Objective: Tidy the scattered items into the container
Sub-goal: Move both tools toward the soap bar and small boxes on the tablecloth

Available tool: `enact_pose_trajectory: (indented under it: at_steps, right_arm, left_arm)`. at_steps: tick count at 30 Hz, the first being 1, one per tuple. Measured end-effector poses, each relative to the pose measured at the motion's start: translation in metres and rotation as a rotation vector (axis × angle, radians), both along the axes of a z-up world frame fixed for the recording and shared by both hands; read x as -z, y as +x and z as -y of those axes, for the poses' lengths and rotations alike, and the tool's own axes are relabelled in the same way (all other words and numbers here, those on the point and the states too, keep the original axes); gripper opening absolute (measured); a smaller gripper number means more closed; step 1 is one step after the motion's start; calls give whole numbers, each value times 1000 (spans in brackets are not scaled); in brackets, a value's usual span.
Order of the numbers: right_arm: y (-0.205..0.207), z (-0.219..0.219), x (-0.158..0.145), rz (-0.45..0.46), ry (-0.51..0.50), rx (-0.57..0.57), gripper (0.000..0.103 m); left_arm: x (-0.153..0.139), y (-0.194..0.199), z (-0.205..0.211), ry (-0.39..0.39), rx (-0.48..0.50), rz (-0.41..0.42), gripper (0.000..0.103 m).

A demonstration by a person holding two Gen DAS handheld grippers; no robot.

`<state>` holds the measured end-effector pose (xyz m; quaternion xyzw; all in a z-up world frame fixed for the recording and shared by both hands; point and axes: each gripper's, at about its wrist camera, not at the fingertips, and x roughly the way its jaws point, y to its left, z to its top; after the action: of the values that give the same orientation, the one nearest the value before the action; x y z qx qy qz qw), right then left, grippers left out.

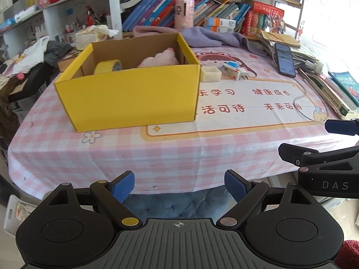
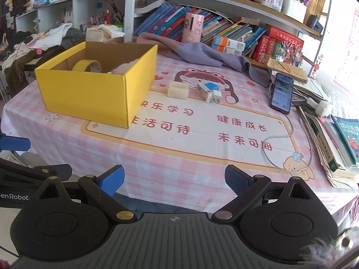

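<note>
A yellow cardboard box (image 1: 128,96) (image 2: 89,94) stands on the table's left half. Inside it lie a roll of yellow tape (image 1: 107,66) (image 2: 87,65) and a pink soft toy (image 1: 160,59) (image 2: 122,67). Just right of the box sit a cream block (image 1: 210,74) (image 2: 177,90), a small blue-and-white carton (image 1: 230,70) (image 2: 205,90) and a white plug (image 1: 242,74) (image 2: 216,96). My left gripper (image 1: 179,187) hangs open and empty at the table's near edge. My right gripper (image 2: 175,180) is open and empty too, beside it on the right.
A phone (image 1: 284,59) (image 2: 282,93) with a white cable (image 2: 278,139) lies at the right. Stacked books and papers (image 2: 332,143) line the right edge. A purple cloth (image 2: 202,52) and a pink canister (image 2: 193,28) sit at the back before the bookshelf.
</note>
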<state>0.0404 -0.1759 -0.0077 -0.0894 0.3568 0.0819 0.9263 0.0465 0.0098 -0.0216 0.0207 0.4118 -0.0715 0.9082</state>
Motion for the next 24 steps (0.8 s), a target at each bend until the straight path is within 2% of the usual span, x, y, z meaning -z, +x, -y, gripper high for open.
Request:
enact_pose_trajectory:
  at_steps: [24]
  right_arm:
    - [11,61,2,-9,-6,175,97]
  left_arm:
    - [4,34,64,-9,171,-8,89]
